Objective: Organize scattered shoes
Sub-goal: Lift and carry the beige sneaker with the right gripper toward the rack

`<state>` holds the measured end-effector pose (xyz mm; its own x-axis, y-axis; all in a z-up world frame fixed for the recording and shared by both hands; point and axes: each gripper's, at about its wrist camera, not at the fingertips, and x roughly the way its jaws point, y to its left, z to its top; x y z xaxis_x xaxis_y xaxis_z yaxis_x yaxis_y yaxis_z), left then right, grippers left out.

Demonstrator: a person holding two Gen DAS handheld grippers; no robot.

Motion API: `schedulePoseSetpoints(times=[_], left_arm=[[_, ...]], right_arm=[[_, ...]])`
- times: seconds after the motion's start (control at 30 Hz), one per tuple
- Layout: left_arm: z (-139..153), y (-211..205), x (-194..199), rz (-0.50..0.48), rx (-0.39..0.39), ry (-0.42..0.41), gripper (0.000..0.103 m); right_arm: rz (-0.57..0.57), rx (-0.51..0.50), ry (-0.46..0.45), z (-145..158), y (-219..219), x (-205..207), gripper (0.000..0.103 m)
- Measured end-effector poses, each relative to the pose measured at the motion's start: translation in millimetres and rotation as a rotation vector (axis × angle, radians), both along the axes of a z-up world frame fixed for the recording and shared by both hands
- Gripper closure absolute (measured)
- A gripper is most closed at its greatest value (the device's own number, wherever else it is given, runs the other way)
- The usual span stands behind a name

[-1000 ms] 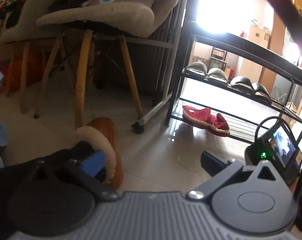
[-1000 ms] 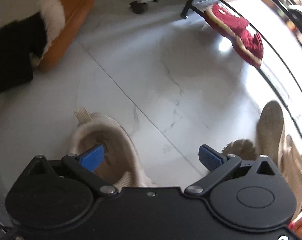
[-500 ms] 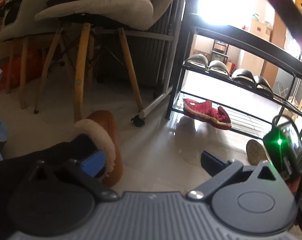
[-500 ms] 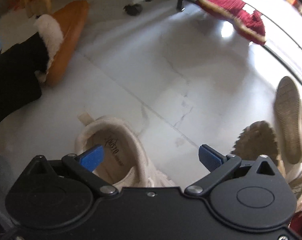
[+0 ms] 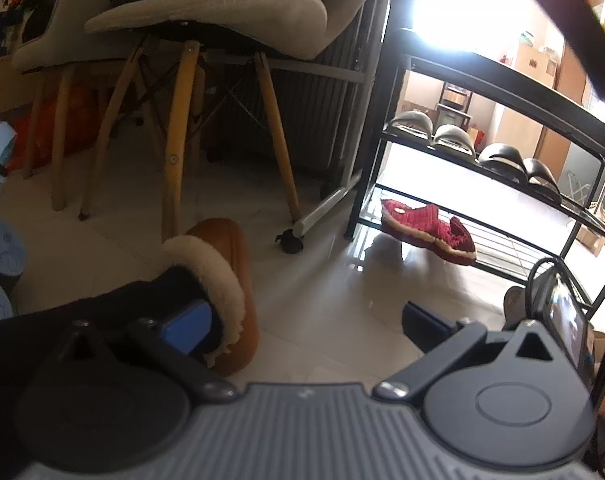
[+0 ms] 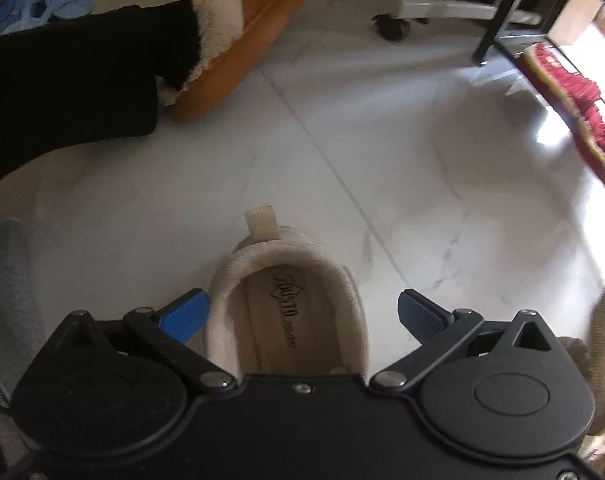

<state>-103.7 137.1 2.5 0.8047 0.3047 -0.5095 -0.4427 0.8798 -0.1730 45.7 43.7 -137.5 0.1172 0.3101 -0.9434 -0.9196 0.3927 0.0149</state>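
Right gripper (image 6: 302,316) spread wide astride beige sneaker (image 6: 290,312); left gripper (image 5: 302,320) likewise apart, empty.

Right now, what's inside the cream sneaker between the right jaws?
The cream sneaker shows only a tan insole with printed lettering; nothing lies on it. The toe end is hidden behind the right gripper.

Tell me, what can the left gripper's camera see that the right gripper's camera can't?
Only the left wrist view shows the chair and the shoe rack's upper shelf with grey slippers and black slippers.

Only the right wrist view shows the cream shoe lying on the floor between the open right gripper.

Both show the brown fur-lined slipper, worn on a foot, and the red slippers on the rack's bottom shelf. The left gripper is open too.
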Motion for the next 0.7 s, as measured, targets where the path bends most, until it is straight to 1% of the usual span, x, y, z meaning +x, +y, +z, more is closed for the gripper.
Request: schedulePoseSetpoints(times=[0.07, 0.17, 0.23, 0.37, 0.4, 0.53, 0.6, 0.67, 0.7], left_arm=[[-1.2, 0.8, 0.1, -0.001, -0.011, 0.003, 0.001], [-2.6, 1.3, 1.1, -0.002, -0.024, 0.01, 0.001], [-3.0, 1.0, 2.2, -0.003, -0.024, 0.014, 0.001], [-3.2, 0.9, 2.2, 0.001, -0.014, 0.013, 0.001], [-3.7, 1.5, 2.5, 0.004, -0.018, 0.014, 0.001], [-4.2, 1.5, 3.4, 0.004, -0.022, 0.019, 0.001], [-3.9, 1.3, 3.3, 0.003, -0.021, 0.017, 0.001], [-3.1, 2.7, 3.1, 0.005, -0.026, 0.016, 0.001], [-3.2, 2.8, 3.1, 0.005, -0.028, 0.016, 0.001]], right_arm=[[0.038, 0.002, 0.026, 0.1, -1.1, -3.0, 0.0], [0.087, -0.039, -0.012, -6.9, -2.4, -8.6, 0.0], [0.087, -0.056, -0.016, -13.9, -4.0, -7.5, 0.0], [0.074, -0.072, 0.003, -26.7, -4.9, -5.2, 0.0], [0.052, -0.075, 0.008, -28.3, -6.1, -3.2, 0.0], [-0.117, -0.08, 0.033, -27.6, -16.3, 11.6, 0.0], [-0.201, -0.082, 0.045, -27.2, -21.5, 19.0, 0.002], [-0.286, -0.084, 0.057, -26.9, -26.6, 26.3, 0.007], [-0.328, -0.085, 0.063, -26.7, -29.1, 30.0, 0.007]])
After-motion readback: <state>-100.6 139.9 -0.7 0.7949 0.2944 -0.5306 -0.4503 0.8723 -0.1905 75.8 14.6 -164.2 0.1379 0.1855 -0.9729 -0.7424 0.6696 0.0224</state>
